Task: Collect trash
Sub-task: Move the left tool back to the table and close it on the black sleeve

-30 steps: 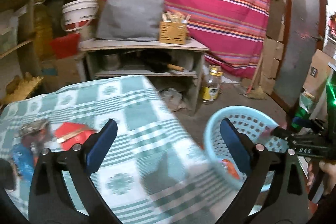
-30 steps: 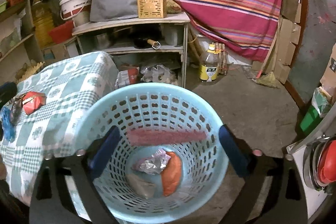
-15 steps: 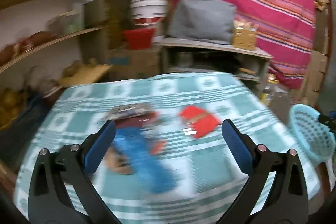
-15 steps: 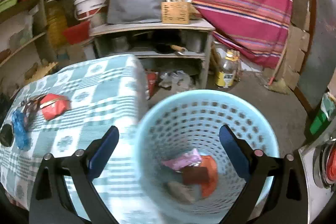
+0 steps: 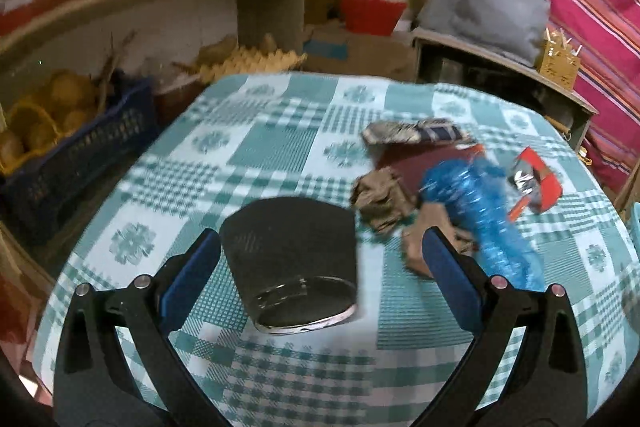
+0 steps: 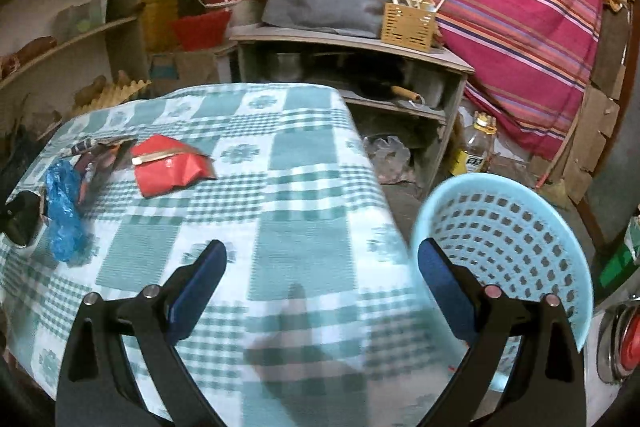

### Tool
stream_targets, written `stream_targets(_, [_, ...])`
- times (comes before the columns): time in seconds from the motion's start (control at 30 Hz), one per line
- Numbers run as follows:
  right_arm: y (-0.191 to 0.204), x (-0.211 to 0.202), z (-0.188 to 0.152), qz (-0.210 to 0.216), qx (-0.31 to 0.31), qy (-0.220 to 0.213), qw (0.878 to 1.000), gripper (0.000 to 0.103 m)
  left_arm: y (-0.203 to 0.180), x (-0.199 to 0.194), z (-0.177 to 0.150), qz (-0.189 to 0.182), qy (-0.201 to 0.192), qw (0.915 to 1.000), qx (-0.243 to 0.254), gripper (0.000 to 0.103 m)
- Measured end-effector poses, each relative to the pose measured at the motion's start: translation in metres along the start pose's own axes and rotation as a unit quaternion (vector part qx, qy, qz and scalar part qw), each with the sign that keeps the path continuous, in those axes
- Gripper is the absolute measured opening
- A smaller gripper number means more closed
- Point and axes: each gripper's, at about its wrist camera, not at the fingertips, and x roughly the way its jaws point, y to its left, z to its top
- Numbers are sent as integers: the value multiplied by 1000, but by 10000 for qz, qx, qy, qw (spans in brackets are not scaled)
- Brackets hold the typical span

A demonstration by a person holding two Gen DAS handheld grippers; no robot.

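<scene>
Here the left gripper hangs with its jaws spread wide and nothing between them, low over the near edge of a surface covered in a green and white checked cloth. Just ahead, roughly between the blue pads, a black cup lies on its side, its silver-rimmed mouth facing the gripper. It looks light and stiff but round, so it may roll; across the body seems the safest hold. To its right, toward the right edge of the surface, sits a loose pile: a crumpled brown paper, a crushed blue plastic bottle that should be light, springy and slippery, a red wrapper with a foil lining, and a patterned packet farther back. Wrappers like these are likely flimsy and best pinched at a raised fold.

The right gripper is likewise spread and empty, above the surface's right edge. Beside that edge stands a pale blue perforated basket, its contents hidden from this angle.
</scene>
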Motion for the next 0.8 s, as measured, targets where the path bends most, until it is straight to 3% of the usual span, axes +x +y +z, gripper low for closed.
stream_targets(0.2, [30,7,3,290,22,25,9996,94,9,15,-2,73,234,9997,-3,97])
stream_targets(0.3, [47,9,3,328,-120,25,9994,94,16,23,-1,-170,436,9989,-95,80])
stream_targets(0.4, [62,10,4,374,-218,31,9991,94,18,25,-1,-252,494,9984,-91,78])
stream_targets(0.57, [85,7,8,481,-338,-9,9983,94,19,20,0,-315,454,9985,1,78])
stream_targets(0.8, [134,1,16,662,-729,-75,9951,94,35,-6,8,-154,17,9998,135,78])
